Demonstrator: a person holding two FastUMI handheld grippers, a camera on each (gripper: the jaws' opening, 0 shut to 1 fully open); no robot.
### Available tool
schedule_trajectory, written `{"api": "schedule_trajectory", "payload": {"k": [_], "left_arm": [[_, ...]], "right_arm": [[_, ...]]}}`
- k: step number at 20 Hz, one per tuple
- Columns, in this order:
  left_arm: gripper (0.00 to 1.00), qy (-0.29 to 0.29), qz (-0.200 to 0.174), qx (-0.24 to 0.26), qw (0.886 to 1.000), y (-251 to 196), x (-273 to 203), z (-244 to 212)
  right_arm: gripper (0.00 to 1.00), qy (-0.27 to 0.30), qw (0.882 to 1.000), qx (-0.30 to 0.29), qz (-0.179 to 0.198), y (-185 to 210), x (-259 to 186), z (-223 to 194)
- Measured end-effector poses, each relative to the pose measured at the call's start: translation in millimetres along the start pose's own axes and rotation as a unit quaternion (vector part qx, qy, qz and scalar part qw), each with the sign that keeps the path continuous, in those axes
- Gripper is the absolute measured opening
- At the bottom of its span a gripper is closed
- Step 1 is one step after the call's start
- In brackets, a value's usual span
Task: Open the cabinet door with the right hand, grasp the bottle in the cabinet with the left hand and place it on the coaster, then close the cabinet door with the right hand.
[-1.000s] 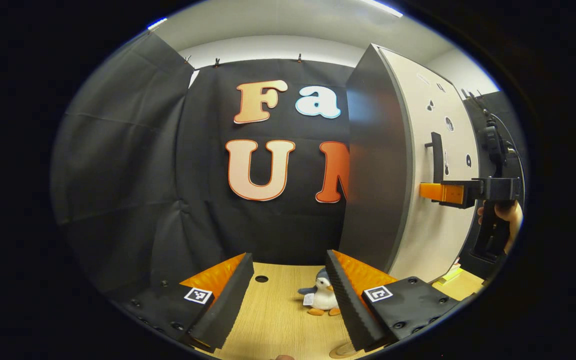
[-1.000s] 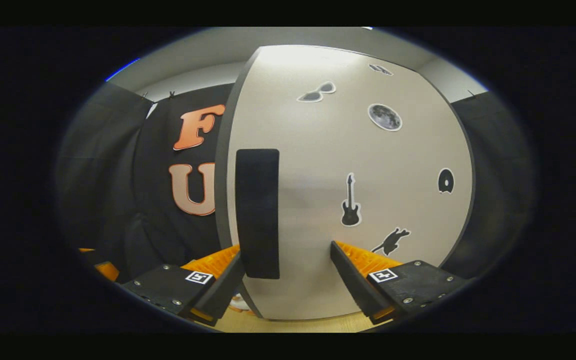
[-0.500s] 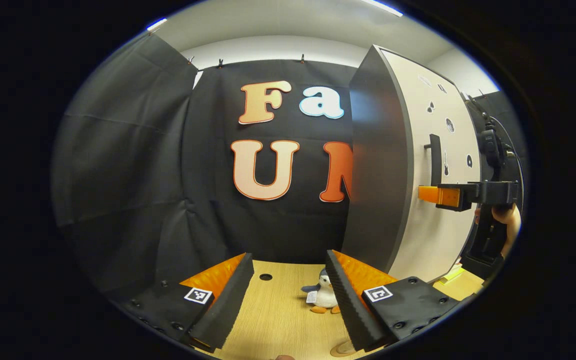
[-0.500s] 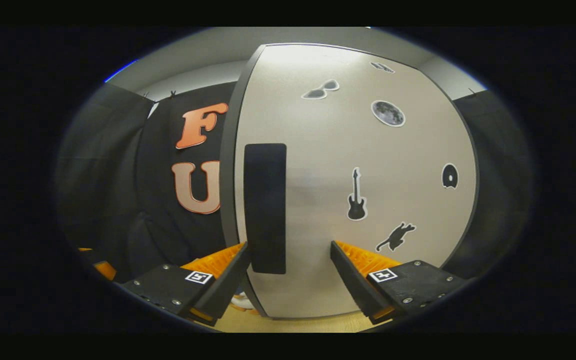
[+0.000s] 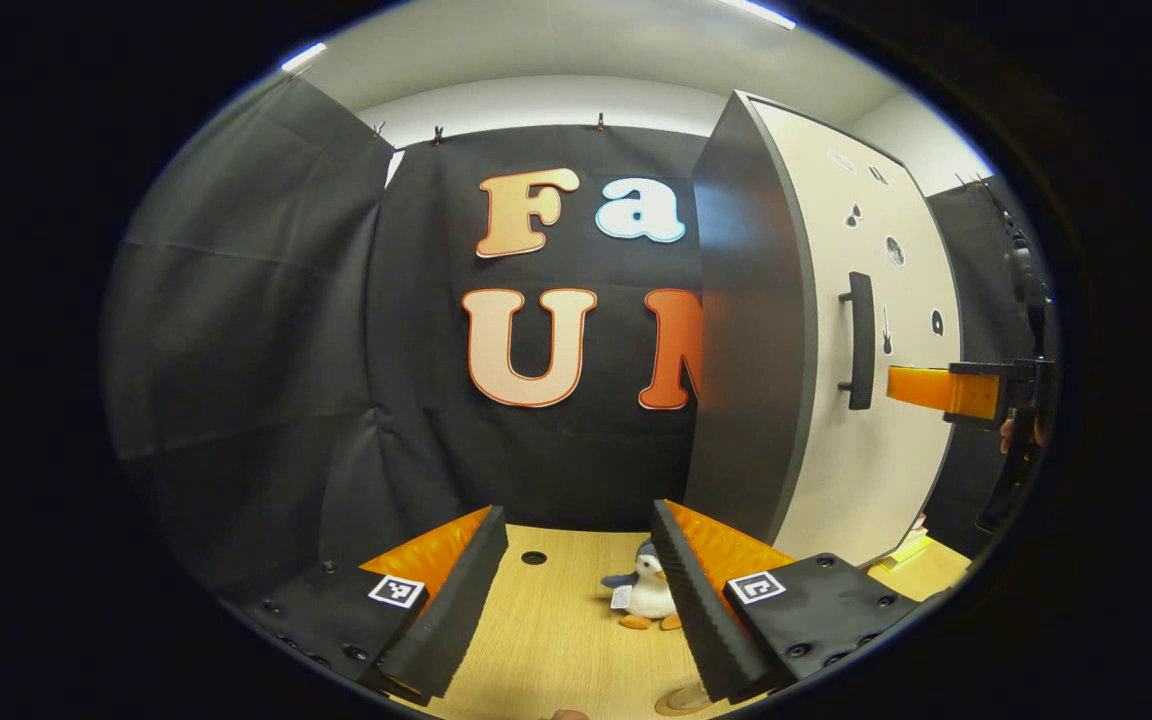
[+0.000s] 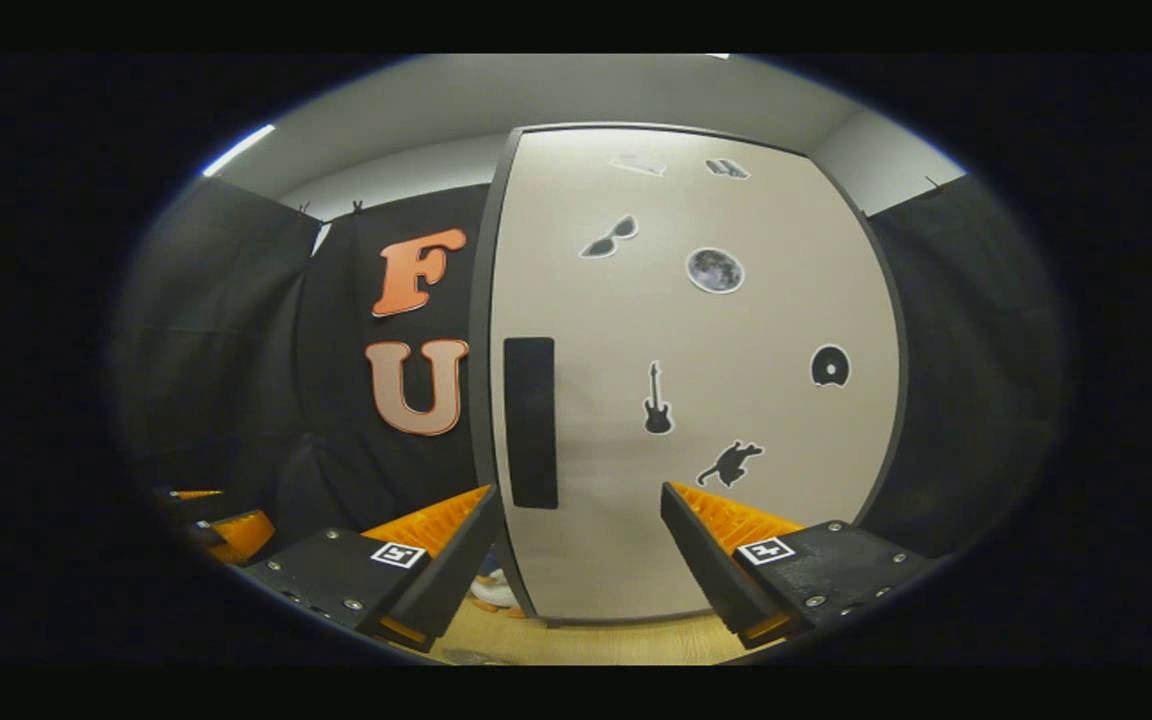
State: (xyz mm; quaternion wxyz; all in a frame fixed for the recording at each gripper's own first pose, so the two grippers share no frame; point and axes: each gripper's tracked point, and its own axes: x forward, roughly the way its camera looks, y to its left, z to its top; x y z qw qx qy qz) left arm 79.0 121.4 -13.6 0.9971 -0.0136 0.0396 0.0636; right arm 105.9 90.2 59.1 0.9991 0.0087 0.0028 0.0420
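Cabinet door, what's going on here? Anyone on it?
The cabinet door is shut. A person holds the right gripper in front of it, open and aimed at the door handle but not touching it. The left gripper is open too and holds nothing. It sits low over the wooden table, with a plush penguin on the table just ahead of it.

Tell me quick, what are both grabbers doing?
Left gripper: open, holding nothing.
Right gripper: open, holding nothing, facing the cabinet door.
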Motion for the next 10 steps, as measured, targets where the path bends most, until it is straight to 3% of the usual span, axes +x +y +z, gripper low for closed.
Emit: {"api": "schedule_trajectory", "payload": {"k": [10], "left_arm": [[0.94,-0.019,0.012,-0.004,1.000,-43.4,-27.4,17.4]], "right_arm": [[0.98,-0.004,1.000,-0.013,-0.008,-60.0,-77.5,2.5]]}}
